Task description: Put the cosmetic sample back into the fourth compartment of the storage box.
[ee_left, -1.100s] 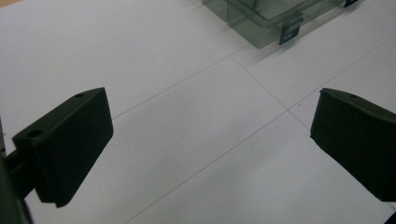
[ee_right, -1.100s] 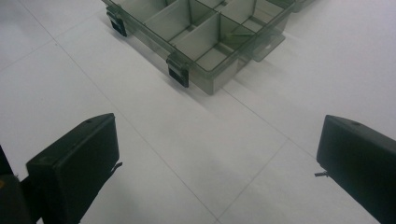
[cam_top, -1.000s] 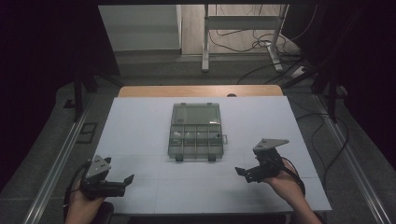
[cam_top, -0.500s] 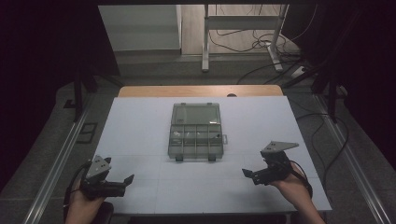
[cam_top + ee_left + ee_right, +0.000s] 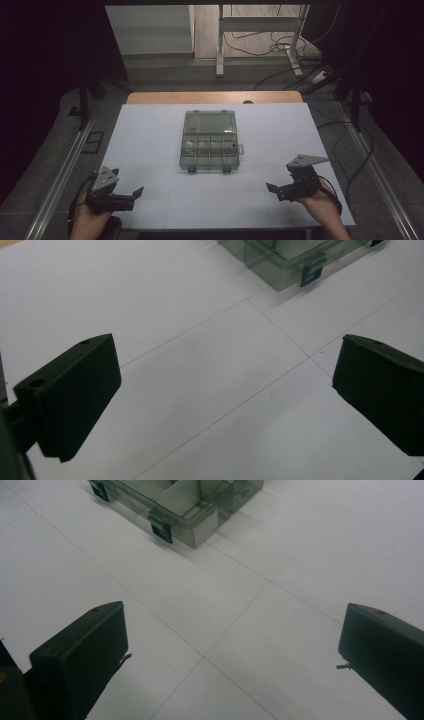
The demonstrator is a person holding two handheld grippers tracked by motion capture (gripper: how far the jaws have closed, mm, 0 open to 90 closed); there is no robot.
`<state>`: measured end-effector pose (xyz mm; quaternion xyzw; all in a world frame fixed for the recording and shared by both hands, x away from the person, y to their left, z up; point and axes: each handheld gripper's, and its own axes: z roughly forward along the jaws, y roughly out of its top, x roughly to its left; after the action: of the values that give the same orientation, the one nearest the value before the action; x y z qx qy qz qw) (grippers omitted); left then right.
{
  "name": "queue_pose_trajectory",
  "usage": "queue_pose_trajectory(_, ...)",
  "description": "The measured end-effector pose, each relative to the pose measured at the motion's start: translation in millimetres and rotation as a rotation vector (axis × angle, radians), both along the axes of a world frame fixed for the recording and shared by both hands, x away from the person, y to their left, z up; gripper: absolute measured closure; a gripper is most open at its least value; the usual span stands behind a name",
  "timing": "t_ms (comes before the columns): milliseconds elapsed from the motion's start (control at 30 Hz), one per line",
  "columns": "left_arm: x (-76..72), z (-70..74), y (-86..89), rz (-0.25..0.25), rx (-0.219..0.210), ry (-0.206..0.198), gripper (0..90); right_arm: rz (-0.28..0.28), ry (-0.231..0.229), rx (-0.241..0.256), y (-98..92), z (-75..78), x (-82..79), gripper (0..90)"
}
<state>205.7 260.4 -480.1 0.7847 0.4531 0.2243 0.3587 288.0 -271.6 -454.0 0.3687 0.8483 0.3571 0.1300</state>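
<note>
The fingers of the left gripper [image 5: 131,196] were spread wide and released, with nothing held or touched between them; in the left gripper view, bare white counter [image 5: 200,390] was seen across the whole gap. The fingers of the right gripper [image 5: 274,190] were likewise spread wide, and only the counter surface with its thin seam lines was seen between them in the right gripper view.

A translucent grey compartment box [image 5: 209,141] was seen lying flat on the counter, ahead of both pairs of fingers and well apart from each, roughly midway between them. Its long axis was laid running away from the person, and its dark latches [image 5: 191,170] were turned toward the near edge. The lid appeared to be laid open on the far side, with the divided tray nearer the fingers. Small items were glimpsed in some compartments but could not be made out.

One latched corner of the box [image 5: 280,260] was caught beyond the left fingers, and another [image 5: 190,515] beyond the right. Nothing was found standing between the fingers and the box.
</note>
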Motion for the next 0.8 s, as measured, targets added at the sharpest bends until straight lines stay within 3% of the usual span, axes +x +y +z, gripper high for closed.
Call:
queue_pose_trajectory(433, 0.1, 0.0, 0.1, 0.002, -0.001, 0.001, 0.0, -0.051, -0.011, -0.008, -19.7, -0.8, -8.8, 0.7)
queue_pose_trajectory(800, 0.1, -0.1, -0.2, 0.002, 0.001, 0.001, 0.0, -0.107, -0.012, 0.019, -39.7, -4.3, -19.5, 0.7)
